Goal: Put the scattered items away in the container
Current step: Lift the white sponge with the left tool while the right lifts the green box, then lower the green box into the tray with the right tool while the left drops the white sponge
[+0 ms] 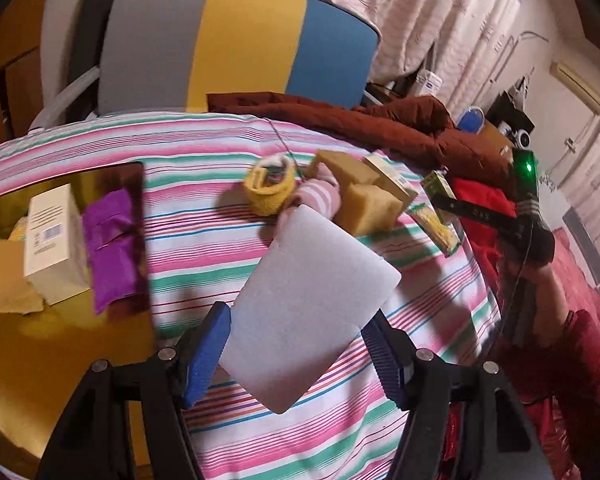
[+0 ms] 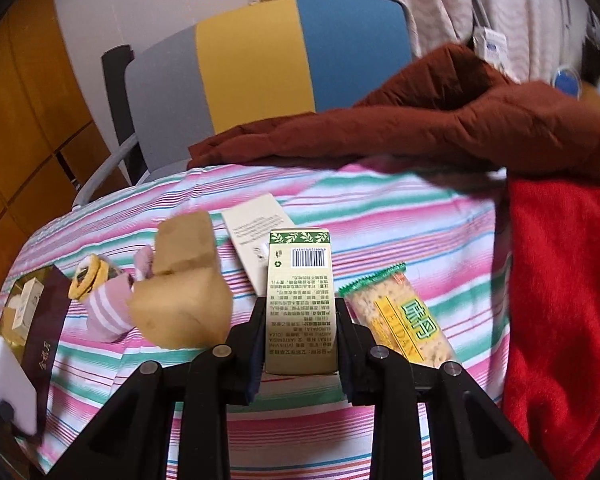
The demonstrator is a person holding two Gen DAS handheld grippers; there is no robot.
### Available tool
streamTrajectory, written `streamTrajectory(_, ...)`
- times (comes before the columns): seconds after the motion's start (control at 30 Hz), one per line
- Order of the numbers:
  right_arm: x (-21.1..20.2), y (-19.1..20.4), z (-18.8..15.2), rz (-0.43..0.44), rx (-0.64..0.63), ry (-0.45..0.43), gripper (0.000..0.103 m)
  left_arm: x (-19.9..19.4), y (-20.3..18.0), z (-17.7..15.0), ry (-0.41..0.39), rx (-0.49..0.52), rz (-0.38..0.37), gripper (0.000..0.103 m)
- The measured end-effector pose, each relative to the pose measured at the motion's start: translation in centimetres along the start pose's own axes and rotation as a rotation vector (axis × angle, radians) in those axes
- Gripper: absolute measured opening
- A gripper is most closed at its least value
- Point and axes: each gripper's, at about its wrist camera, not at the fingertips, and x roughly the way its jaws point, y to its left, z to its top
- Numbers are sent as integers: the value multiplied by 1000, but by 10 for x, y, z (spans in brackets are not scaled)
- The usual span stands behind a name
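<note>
My left gripper [image 1: 296,344] is shut on a white foam block [image 1: 308,304], held above the striped cloth just right of the gold container [image 1: 60,344]. The block also shows in the right wrist view [image 2: 10,380]. My right gripper [image 2: 300,320] is shut on a green-and-cream carton [image 2: 300,304] with a barcode; it shows in the left wrist view [image 1: 436,186] too. Scattered on the cloth lie yellow sponges [image 2: 184,292], a pink striped sock [image 2: 110,312], a yellow sock roll [image 2: 88,276], a snack packet [image 2: 404,316] and a cream box [image 2: 256,232].
The container holds a white box [image 1: 54,240], a purple pouch [image 1: 110,248] and brown paper [image 1: 4,276]. A brown jacket [image 2: 420,128] and red cloth [image 2: 560,300] lie at the right. A grey, yellow and blue chair [image 2: 260,64] stands behind the striped table [image 2: 380,212].
</note>
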Motion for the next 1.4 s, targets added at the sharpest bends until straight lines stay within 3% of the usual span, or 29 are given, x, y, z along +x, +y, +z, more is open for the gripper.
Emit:
streamTrajectory(0.1,-6,10,2,-3,-22,-14,30,-12,13,-2,-23,-38,6,68)
streamTrajectory(0.23,-13,34,-1,56,-32,-10,30,-26,30,-5,-51,-82,24,68)
streamTrajectory(0.6,-29,181,-15,318,-216,17,30,-60,90,-18,-91,-199,79,68)
streamTrajectory(0.8,-29,258,-32,500,-248,107,30,-83,135,-32,-101,-258,157,68)
streamTrajectory(0.9,-27,297,-44,548,-289,148,30,-90,159,-36,-84,-292,179,68)
streamTrajectory(1.13,-8,366,-75,583,-328,265,30,-87,206,-38,5,-318,281,68)
streamTrajectory(1.4,23,412,-94,576,-338,360,30,-76,250,-40,82,-330,353,69)
